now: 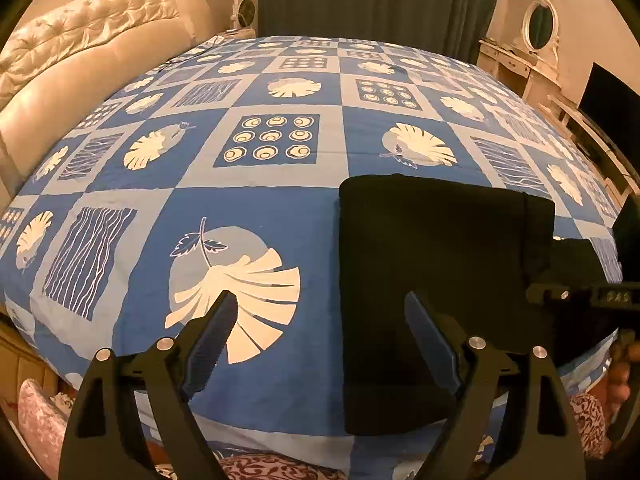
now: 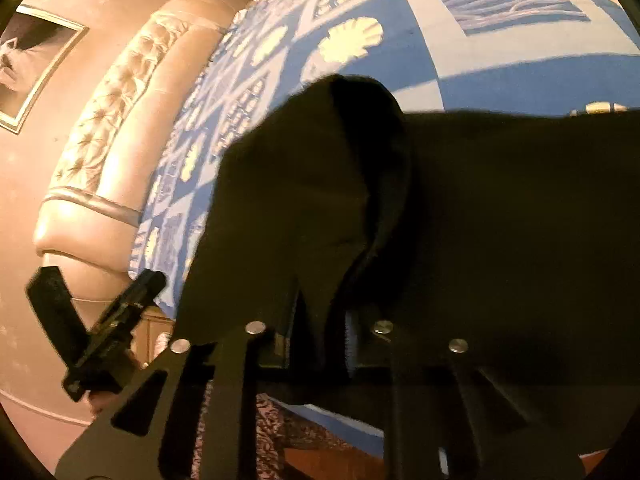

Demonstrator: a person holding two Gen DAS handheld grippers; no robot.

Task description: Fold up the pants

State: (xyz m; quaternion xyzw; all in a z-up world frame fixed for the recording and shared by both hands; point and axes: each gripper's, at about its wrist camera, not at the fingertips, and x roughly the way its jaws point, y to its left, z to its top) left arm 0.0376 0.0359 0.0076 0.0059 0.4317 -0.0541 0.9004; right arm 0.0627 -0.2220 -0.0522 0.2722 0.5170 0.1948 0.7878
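light: warm, dim | blur: right view (slight) | edges: fisheye warp, dark corners

The black pants (image 2: pixel 480 220) hide the right claw's (image 2: pixel 332 344) fingertips.

Home bedroom, patterned bedspread (image 1: pixel 256 208), tufted headboard (image 1: pixel 92 32), vanity mirror (image 1: pixel 541 24)

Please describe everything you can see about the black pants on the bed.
The pants are plain black, of soft matte cloth, already folded into a thick rectangle with a straight fold along their left edge. They lie flat on the blue patterned bedspread, near its front edge. In the right wrist view one end of the cloth is lifted and bunched, pinched by the right gripper, which is shut on it. The left gripper is open, one finger over the pants; contact cannot be told.
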